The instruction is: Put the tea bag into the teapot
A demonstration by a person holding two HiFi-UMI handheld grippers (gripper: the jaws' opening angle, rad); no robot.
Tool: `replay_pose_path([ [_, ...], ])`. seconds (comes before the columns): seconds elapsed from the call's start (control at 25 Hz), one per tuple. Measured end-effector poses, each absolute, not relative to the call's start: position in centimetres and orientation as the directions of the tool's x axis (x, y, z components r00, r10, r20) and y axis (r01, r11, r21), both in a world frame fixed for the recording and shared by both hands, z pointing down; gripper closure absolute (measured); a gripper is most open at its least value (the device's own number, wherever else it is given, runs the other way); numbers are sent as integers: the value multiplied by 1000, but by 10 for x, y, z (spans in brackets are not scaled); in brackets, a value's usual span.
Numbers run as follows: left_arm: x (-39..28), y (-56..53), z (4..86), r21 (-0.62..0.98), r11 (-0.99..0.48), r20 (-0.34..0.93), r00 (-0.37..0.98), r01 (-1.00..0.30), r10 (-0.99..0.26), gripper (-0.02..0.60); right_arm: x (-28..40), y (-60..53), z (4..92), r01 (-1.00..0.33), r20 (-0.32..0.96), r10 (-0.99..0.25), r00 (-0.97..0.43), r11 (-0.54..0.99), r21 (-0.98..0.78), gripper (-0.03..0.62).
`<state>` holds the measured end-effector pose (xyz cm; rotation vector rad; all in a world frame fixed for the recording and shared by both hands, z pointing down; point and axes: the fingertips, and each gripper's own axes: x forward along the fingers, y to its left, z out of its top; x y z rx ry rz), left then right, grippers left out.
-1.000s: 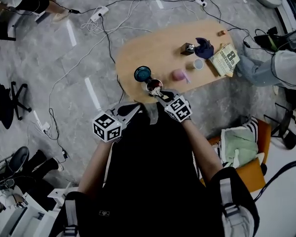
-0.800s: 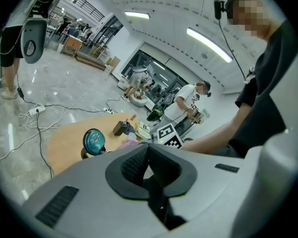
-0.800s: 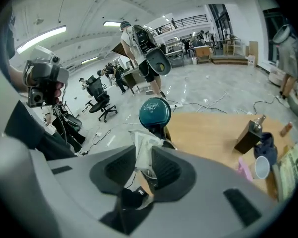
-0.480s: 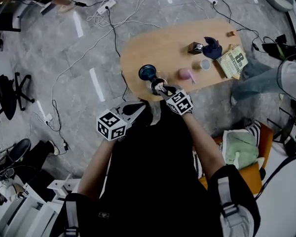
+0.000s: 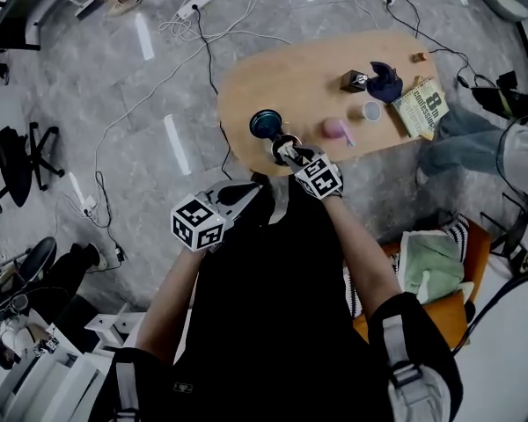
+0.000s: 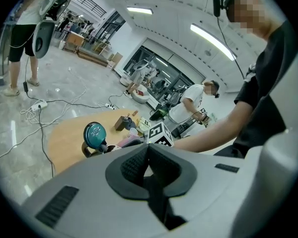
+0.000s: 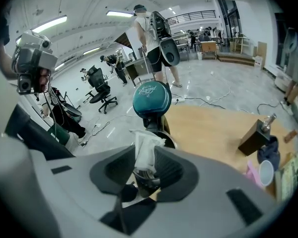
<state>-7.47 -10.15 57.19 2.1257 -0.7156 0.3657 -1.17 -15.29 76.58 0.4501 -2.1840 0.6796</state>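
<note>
White paper tea bag (image 7: pixel 145 150) pinched in our right gripper (image 7: pixel 145 170) fingers, teal-lidded dark teapot (image 7: pixel 151 99) at 12 o'clock; our left gripper (image 6: pixel 148 152) fingers pressed together.

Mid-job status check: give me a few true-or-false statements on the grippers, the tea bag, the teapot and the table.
1. The right gripper is closed on the tea bag. True.
2. The teal lid sits shut over the teapot. False: it is tipped up, clear of the opening.
3. The left gripper carries a second tea bag. False: its jaws are together with nothing between them.
4. The right gripper is at the teapot. True.
5. The pink cup stands on the floor. False: it stands on the table.
</note>
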Motion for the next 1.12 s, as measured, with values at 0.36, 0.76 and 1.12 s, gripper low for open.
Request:
replay_pose_path([
  [0.36,-70,-91,573,633,-481,485,795,-606,-363,569,-9,-150,760,-547,758,-169,-630,790,-278,448],
  [0.76,-69,-97,576,642,-487,471,806,-592,-359,569,-14,-150,745,-542,729,-171,-663,781,-309,451],
  [1.12,-63,-104,581,644,-516,460,825,-565,-329,569,-6,-138,720,-490,730,-127,-672,815,-309,586],
])
